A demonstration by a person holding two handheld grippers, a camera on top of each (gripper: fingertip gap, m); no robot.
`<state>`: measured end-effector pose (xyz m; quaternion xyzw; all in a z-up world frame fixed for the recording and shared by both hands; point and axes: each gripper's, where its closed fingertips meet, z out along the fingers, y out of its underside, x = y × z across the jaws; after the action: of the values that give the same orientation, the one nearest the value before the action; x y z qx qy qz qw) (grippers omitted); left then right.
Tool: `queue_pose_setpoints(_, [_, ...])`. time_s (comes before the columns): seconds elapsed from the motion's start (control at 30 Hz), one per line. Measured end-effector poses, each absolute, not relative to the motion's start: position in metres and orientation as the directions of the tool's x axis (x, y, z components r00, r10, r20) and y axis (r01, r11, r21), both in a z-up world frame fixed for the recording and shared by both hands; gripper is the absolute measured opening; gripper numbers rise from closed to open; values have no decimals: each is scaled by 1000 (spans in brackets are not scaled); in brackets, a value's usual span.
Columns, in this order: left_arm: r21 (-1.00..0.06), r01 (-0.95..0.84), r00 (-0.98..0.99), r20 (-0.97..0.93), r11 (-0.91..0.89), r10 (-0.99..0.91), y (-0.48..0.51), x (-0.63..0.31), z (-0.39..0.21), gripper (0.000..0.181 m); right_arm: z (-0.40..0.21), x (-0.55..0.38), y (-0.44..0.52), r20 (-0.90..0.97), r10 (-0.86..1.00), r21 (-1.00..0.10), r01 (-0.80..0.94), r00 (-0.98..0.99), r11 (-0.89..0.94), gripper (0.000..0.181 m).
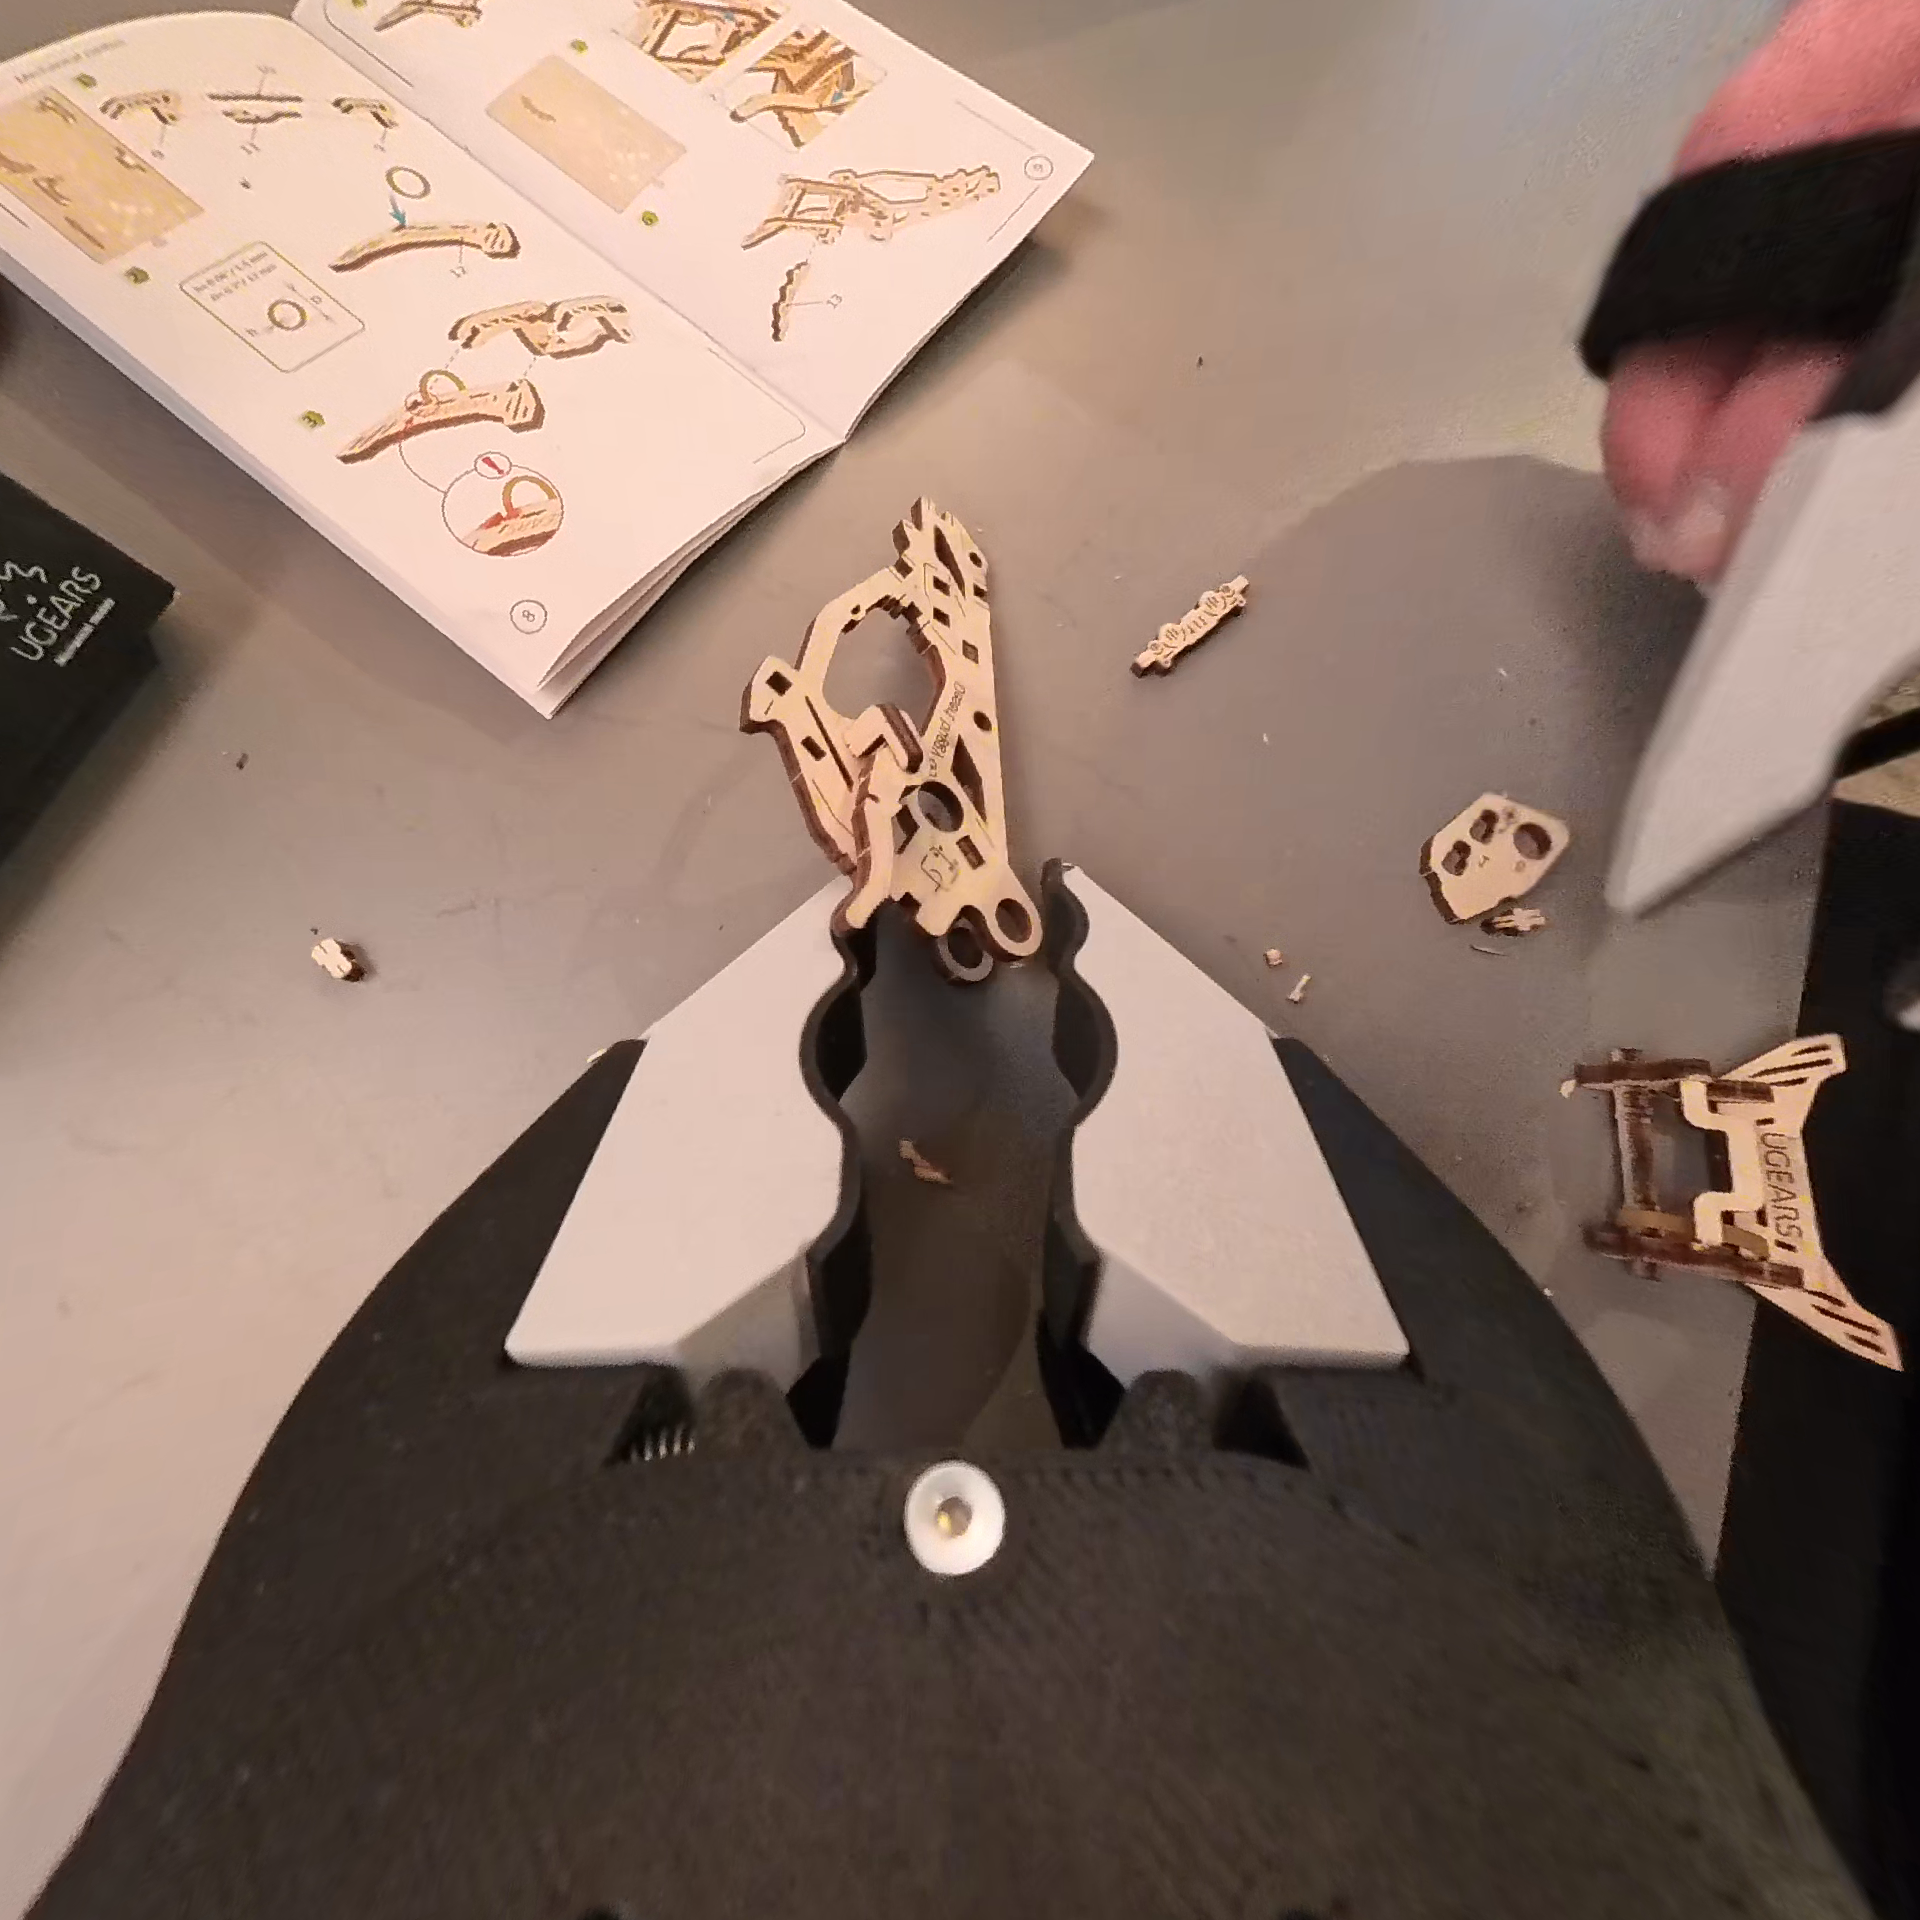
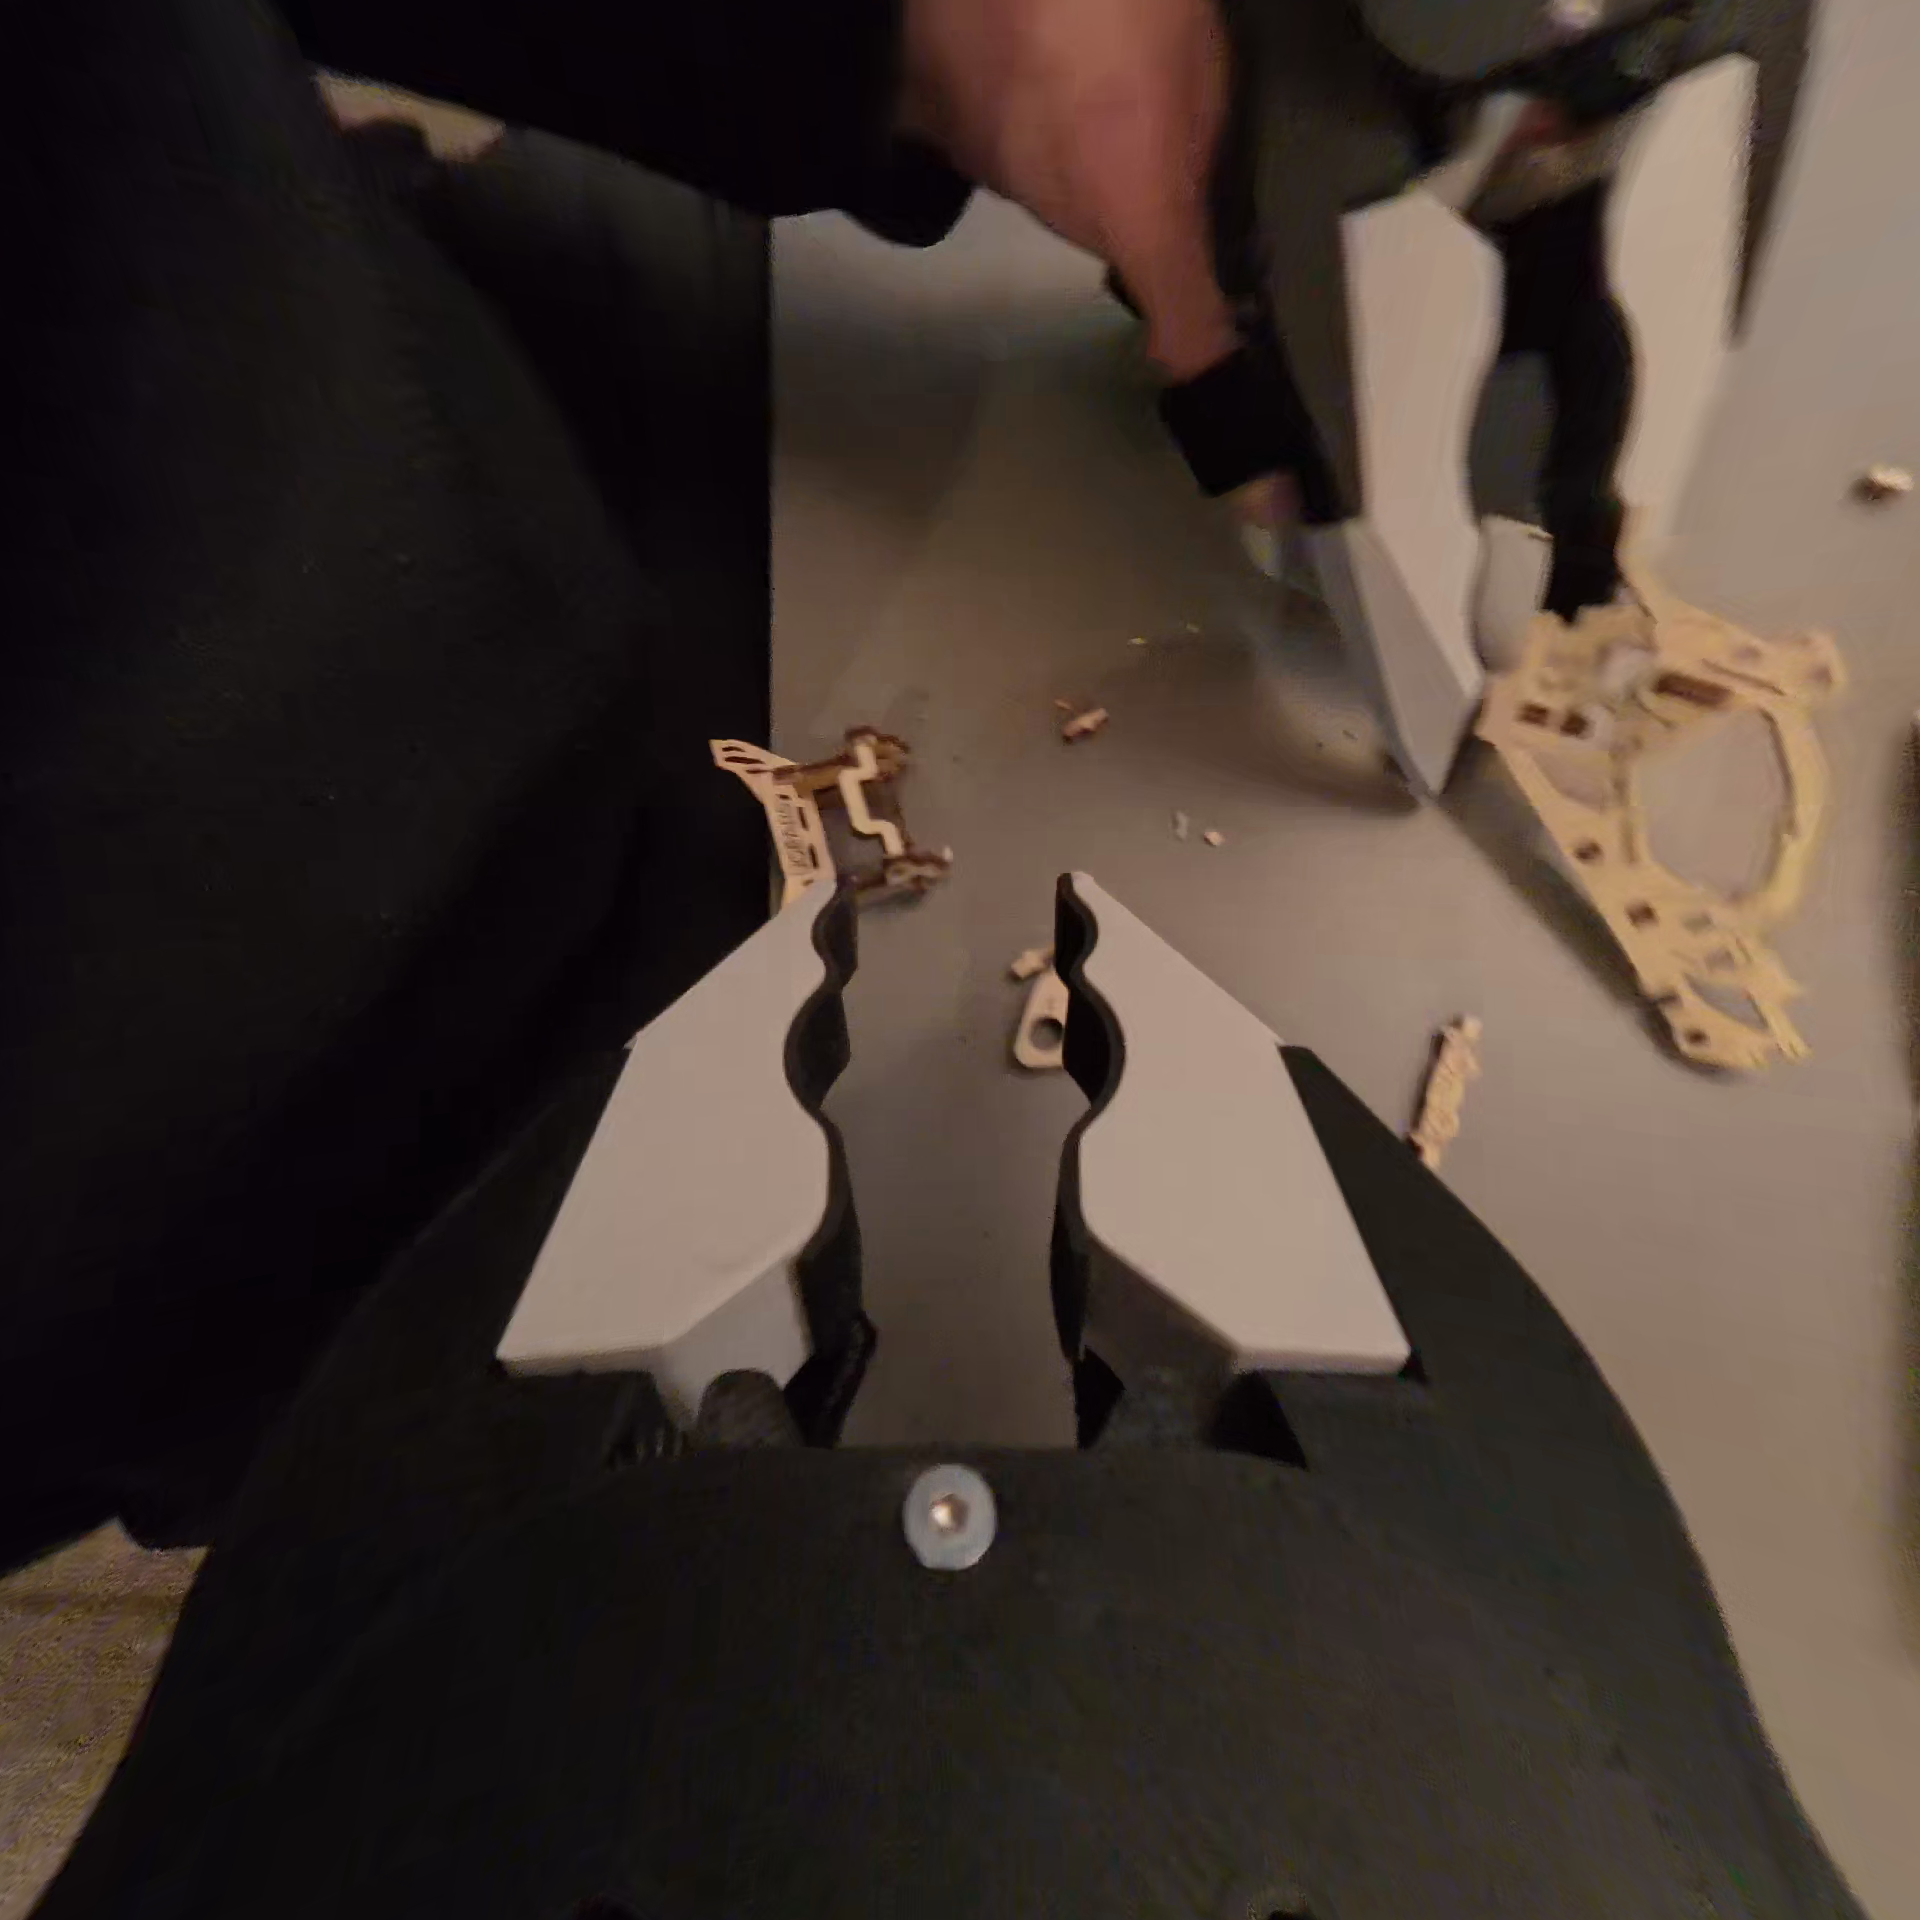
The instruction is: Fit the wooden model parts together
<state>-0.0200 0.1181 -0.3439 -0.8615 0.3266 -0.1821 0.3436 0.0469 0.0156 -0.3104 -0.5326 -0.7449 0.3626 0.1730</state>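
Observation:
A flat wooden frame assembly (image 1: 904, 717) lies on the grey table, seen also in the right wrist view (image 2: 1662, 790). My left gripper (image 1: 945, 894) stands open, its tips on either side of the frame's near end with the ring lugs. The left gripper also shows, blurred, in the right wrist view (image 2: 1501, 686). My right gripper (image 2: 951, 894) is open and empty above the table. A small plate with holes (image 2: 1039, 1023) lies by its right finger, and a small winged sub-assembly (image 2: 831, 821) lies just beyond its left fingertip. One grey finger (image 1: 1766, 675) of the right gripper shows blurred.
An open instruction booklet (image 1: 520, 260) lies at the far left, with a black box (image 1: 62, 655) beside it. Loose parts lie around: a thin strip (image 1: 1190, 629), the holed plate (image 1: 1491, 857), the winged sub-assembly (image 1: 1745, 1216), a tiny cross piece (image 1: 338, 958). Dark clothing (image 2: 312, 623) fills the left beyond the table edge. The tiny cross piece (image 1: 338, 958) is closer to my left gripper, around 9 cm from its tips; the right tips are 20 cm off.

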Motion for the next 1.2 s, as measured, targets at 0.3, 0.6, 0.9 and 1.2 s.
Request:
queue_pose_setpoints(0.3, [-711, -455, 714, 68, -536, -697, 117, -17, -344, 30, -334, 32, -17, 23, 867, -645, 655, -498, 393, 12])
queue_pose_setpoints(0.6, [-719, -451, 718, 59, -529, -693, 115, -18, -344, 33, -332, 26, -5, 36, 899, -664, 662, -436, 348, 6])
queue_pose_setpoints(0.9, [-729, -435, 719, 72, -529, -691, 114, -21, -343, 36, -295, 15, 38, -309, 928, -794, 595, -210, -130, 6])
queue_pose_setpoints(1.2, [-760, -432, 707, 50, -486, -706, 112, -14, -336, 30, -277, 15, 96, -584, 811, -739, 419, -7, -528, 5])
